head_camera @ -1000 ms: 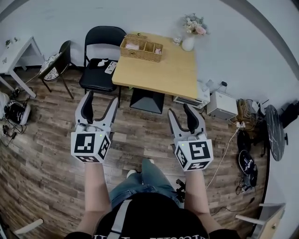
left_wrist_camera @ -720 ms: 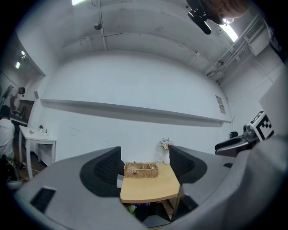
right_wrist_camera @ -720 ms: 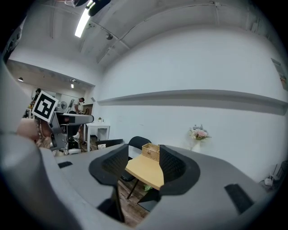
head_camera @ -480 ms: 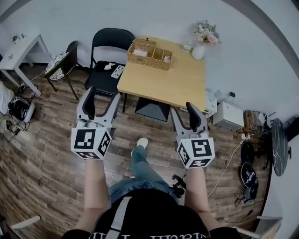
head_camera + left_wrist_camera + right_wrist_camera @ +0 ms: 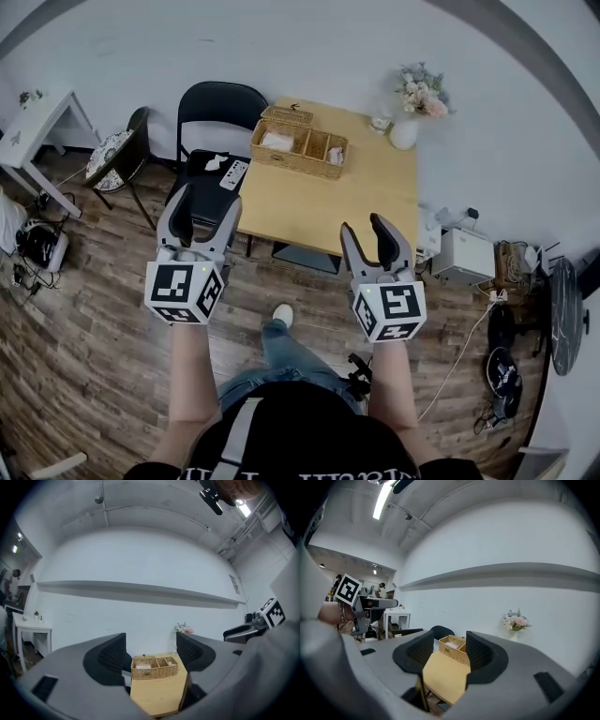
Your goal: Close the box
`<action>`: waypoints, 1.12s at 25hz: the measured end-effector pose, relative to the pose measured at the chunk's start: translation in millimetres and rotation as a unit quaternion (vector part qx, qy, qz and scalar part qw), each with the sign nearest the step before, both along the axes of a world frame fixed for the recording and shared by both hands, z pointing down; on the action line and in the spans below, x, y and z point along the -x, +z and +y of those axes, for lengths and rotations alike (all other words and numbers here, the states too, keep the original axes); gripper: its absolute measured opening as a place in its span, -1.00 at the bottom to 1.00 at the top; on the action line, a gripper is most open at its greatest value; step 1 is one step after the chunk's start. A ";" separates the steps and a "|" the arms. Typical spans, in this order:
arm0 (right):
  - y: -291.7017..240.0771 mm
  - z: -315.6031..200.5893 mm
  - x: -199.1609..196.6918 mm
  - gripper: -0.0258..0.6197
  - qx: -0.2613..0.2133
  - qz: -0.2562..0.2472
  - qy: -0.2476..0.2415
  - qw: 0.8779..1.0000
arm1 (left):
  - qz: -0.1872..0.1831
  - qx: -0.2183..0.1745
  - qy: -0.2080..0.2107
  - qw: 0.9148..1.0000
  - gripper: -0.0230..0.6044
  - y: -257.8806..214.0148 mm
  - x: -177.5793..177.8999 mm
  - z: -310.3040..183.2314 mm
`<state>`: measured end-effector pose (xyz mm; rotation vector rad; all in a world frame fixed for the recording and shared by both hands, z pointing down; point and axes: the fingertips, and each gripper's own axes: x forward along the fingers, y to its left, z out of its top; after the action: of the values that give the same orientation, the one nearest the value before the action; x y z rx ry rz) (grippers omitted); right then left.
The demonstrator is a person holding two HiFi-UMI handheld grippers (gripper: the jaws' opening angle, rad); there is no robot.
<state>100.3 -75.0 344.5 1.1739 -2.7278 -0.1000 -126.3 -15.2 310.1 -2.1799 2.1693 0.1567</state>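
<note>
The left gripper [image 5: 206, 199] and right gripper [image 5: 364, 227], mid-frame, pointed jaws apart and empty toward the wicker box [image 5: 298, 152] at the worktop's [image 5: 356, 202] upper edge, seemingly lined up to reach it.

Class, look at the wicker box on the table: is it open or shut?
Open: the wicker box shows its compartments and their contents from above.

A wooden table [image 5: 328, 192] stands against a white wall [image 5: 309, 37], a vase [image 5: 404, 134] of pink flowers [image 5: 422, 89] at its far corner; beside it, a black chair [image 5: 220, 103] with a remote [image 5: 231, 174] on its seat, on plank floor [image 5: 84, 319]
</note>
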 end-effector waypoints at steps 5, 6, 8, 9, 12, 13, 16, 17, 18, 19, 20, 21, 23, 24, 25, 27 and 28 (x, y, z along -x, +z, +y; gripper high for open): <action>-1.3 -65.1 22.5 -0.27 0.006 -0.008 0.000 1.000 | -0.007 0.009 0.005 1.000 0.11 -1.0 18.7 -63.1; -0.5 -76.3 27.6 -0.27 0.008 -0.008 -0.002 1.000 | -0.009 0.013 0.006 1.000 0.11 -0.4 23.0 -74.7; 0.8 -97.7 36.4 -0.27 0.011 -0.006 -0.004 1.000 | -0.010 0.019 0.006 1.000 0.11 0.8 31.4 -97.0; 1.3 -108.4 39.8 -0.27 0.012 -0.005 -0.005 1.000 | -0.010 0.021 0.006 1.000 0.11 1.2 35.0 -107.6; 3.4 -139.7 47.5 -0.27 0.014 -0.004 -0.006 1.000 | -0.010 0.023 0.007 1.000 0.11 4.2 43.3 -137.4; 4.6 -148.9 49.6 -0.27 0.014 -0.003 -0.005 1.000 | -0.009 0.026 0.008 1.000 0.11 6.5 45.5 -146.5; 10.1 -168.8 53.8 -0.27 0.019 0.000 -0.003 1.000 | -0.006 0.036 0.011 0.999 0.11 15.5 48.9 -168.3; 12.7 -172.6 54.2 -0.27 0.022 0.002 -0.003 1.000 | -0.006 0.039 0.012 0.999 0.11 18.5 48.9 -173.4; 15.7 -175.4 54.2 -0.27 0.025 0.004 -0.003 1.000 | -0.005 0.042 0.013 0.999 0.11 21.3 48.8 -177.7; 18.8 -177.6 53.8 -0.27 0.027 0.007 -0.003 1.000 | -0.004 0.044 0.014 0.999 0.11 24.0 49.0 -181.3; 21.7 -179.4 53.1 -0.27 0.030 0.009 -0.003 0.999 | -0.003 0.047 0.014 0.999 0.11 26.4 49.3 -184.5; 24.3 -180.9 51.8 -0.27 0.033 0.012 -0.001 0.999 | -0.002 0.050 0.015 0.999 0.11 28.5 49.7 -187.2; 28.3 -184.1 47.6 -0.27 0.037 0.014 0.005 0.999 | 0.000 0.053 0.016 0.998 0.11 32.0 50.7 -191.9; 29.8 -186.1 45.2 -0.27 0.039 0.012 0.010 0.999 | 0.001 0.054 0.017 0.998 0.11 33.3 51.5 -194.2; 31.0 -188.5 42.9 -0.27 0.041 0.009 0.016 0.999 | 0.002 0.054 0.018 0.998 0.11 34.5 52.1 -196.6; 33.2 -193.2 40.1 -0.27 0.045 0.003 0.026 0.999 | 0.004 0.055 0.021 0.998 0.11 36.7 52.9 -201.5; 34.3 -194.5 40.3 -0.27 0.046 0.003 0.028 0.999 | 0.005 0.056 0.023 0.998 0.11 37.9 53.3 -203.9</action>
<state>60.0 -269.5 378.9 1.2204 -2.6612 0.0295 -179.7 -219.0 348.0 -2.2922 2.1853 0.0491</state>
